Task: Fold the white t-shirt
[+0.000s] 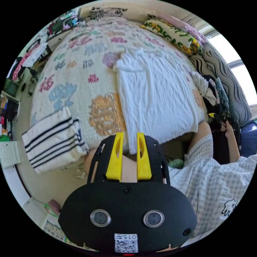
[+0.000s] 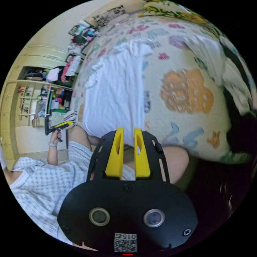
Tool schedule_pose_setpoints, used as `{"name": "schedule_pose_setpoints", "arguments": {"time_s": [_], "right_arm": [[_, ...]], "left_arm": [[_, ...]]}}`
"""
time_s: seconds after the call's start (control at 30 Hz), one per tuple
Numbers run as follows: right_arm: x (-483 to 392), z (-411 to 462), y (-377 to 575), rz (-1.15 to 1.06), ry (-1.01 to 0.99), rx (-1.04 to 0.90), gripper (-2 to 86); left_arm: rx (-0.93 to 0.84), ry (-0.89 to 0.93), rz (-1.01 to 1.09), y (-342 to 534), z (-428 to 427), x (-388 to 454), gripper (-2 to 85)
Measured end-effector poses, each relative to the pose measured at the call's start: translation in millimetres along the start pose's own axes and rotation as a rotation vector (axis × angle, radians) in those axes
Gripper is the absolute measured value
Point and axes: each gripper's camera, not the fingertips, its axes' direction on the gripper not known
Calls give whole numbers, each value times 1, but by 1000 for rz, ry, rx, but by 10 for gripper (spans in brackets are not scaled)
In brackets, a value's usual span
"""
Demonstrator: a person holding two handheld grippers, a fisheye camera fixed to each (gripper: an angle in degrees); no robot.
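Straight ahead of both tools, the white t-shirt (image 1: 155, 99) lies flat on the bed (image 1: 80, 72), its long axis running away from them, the left tool (image 1: 130, 139) and right tool (image 2: 129, 136) each with jaws slightly apart at the near hem.

The white t-shirt (image 1: 155, 99) (image 2: 117, 93) is laid flat and wrinkled on the patterned bedspread (image 1: 80, 80), at the frame's centre, its hem draped over the near bed edge.
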Motion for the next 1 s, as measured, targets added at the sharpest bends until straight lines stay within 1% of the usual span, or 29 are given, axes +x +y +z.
{"name": "schedule_pose_setpoints", "arguments": {"time_s": [0.13,0.2,0.33,0.47,0.53,0.57,0.6,0.73,0.83,0.9,0.93,1.0], "right_arm": [[-60,42,-94,-179,-81,-48,69],[-98,83,-155,-240,-112,-86,73],[-135,145,-233,-224,-141,-142,76],[-154,203,-290,-172,-46,-241,73],[-159,219,-304,-169,22,-282,63],[-161,227,-311,-169,55,-311,45],[-165,231,-317,-173,62,-321,17],[-180,229,-331,-213,23,-348,-1],[-195,209,-350,-210,-79,-287,-5],[-214,192,-372,-219,-164,-222,-6],[-220,188,-379,-225,-175,-208,-6],[-250,178,-405,-263,-201,-157,-7]], "left_arm": [[110,16,14,-48,-5,-13,78],[171,57,3,-74,-2,-25,81],[239,69,28,-102,0,-37,85],[299,60,74,-118,1,-54,86],[307,69,89,-123,3,-65,87],[308,77,96,-127,4,-72,88],[309,89,100,-130,6,-79,89],[321,125,117,-140,7,-99,93],[328,182,144,-153,5,-109,93],[330,222,164,-166,2,-112,75],[333,237,168,-168,1,-113,65],[391,285,142,-172,-9,-122,19]]}}
